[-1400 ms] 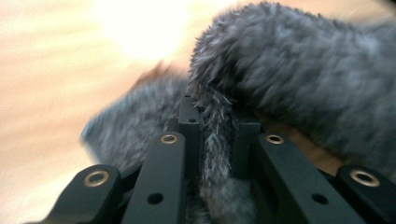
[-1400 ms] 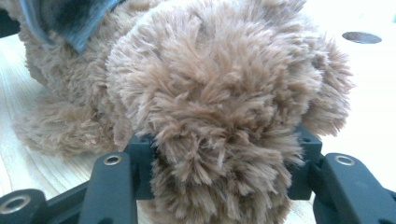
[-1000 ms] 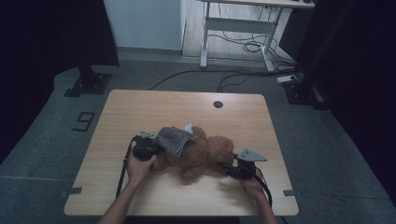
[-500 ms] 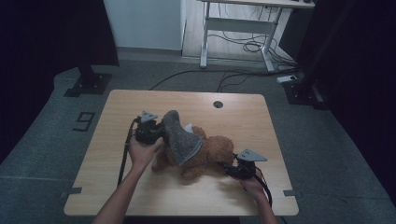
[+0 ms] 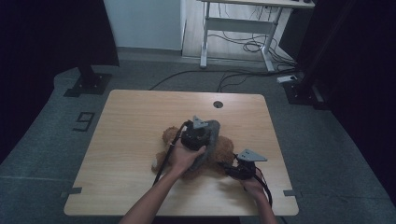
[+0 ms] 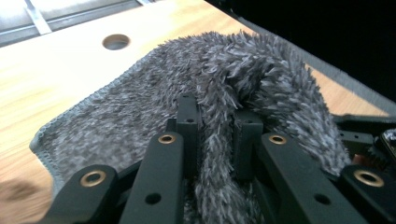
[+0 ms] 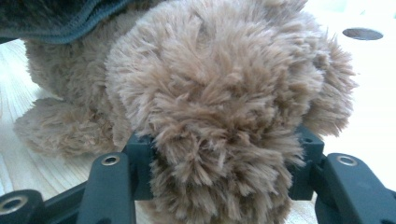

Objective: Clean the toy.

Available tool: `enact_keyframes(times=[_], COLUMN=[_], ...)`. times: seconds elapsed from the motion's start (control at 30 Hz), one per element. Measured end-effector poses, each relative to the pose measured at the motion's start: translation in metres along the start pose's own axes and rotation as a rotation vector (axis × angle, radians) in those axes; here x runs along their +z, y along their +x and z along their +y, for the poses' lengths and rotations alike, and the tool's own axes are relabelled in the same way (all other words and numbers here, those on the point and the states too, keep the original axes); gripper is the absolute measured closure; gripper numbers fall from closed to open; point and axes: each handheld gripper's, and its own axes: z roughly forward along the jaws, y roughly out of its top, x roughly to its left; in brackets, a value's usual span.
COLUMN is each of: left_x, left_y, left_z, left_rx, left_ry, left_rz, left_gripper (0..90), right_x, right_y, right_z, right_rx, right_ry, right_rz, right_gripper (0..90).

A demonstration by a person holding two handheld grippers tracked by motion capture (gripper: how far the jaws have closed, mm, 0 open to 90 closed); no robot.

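A brown teddy bear (image 5: 227, 148) lies on the wooden table (image 5: 135, 116), right of centre. My left gripper (image 5: 205, 139) hovers over the bear's middle, shut on a fold of a grey fuzzy cloth (image 5: 213, 136). The cloth hangs from it and drapes over the bear. In the left gripper view the cloth (image 6: 140, 93) is pinched between the black jaws of the left gripper (image 6: 217, 116). My right gripper (image 5: 229, 169) rests low at the bear's near right side. In the right gripper view the right gripper (image 7: 219, 154) is shut on a fluffy rounded part of the bear (image 7: 210, 84), with the cloth's edge (image 7: 51, 16) above.
A round cable hole (image 5: 218, 104) sits near the table's far edge. Behind the table stand a white desk frame (image 5: 238, 28) with cables on the floor and a dark stand base (image 5: 88, 84). A "9" mark (image 5: 84, 121) lies on the floor at the left.
My left gripper has carried the grey cloth up and to the right, from the bear's left side to over its middle. The right gripper has stayed in place on the bear.
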Motion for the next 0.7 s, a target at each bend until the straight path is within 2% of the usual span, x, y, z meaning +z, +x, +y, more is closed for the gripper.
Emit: enact_keyframes(times=[0.1,0.2,0.23,0.27,0.3,0.37,0.47,0.5,0.57,0.6,0.7], left_x=[0.01,0.017,0.022,0.022,0.029,0.03,0.023,0.02,0.014,0.009,-0.004], left_y=[-0.012,-0.02,-0.024,-0.024,-0.026,-0.026,-0.018,-0.013,0.0,0.004,0.01], left_z=[0.0,0.003,0.004,0.004,0.0,-0.003,-0.012,-0.016,-0.023,-0.026,-0.033], left_rx=[0.006,0.023,0.056,0.056,0.098,0.111,0.139,0.127,0.073,0.059,0.103], left_ry=[0.0,0.002,0.018,0.018,0.065,0.07,0.08,0.085,0.075,0.067,0.048], left_rz=[-0.022,-0.02,0.004,0.004,0.045,0.05,0.107,0.115,0.091,0.088,0.143], left_gripper=[76.9,76.8,76.8,76.8,76.9,77.2,77.7,77.9,78.4,78.5,78.7], right_x=[0.0,0.0,0.0,0.0,0.0,0.0,0.0,0.0,0.0,0.0,0.0], right_y=[0.0,0.0,0.0,0.0,0.001,0.001,0.002,0.002,0.002,0.003,0.004], right_z=[0.0,0.0,0.0,0.0,0.0,0.0,0.0,0.0,0.0,0.0,0.0], right_rx=[0.001,0.001,0.0,0.0,-0.003,-0.006,-0.013,-0.013,-0.014,-0.021,-0.025], right_ry=[0.0,0.001,0.0,0.0,0.003,0.009,0.012,0.013,0.015,0.018,0.019], right_rz=[0.0,0.0,-0.001,-0.001,-0.002,-0.005,-0.01,-0.012,-0.011,-0.012,-0.016], right_gripper=[42.2,42.3,42.3,42.3,42.3,42.2,42.3,42.4,42.3,42.3,42.3])
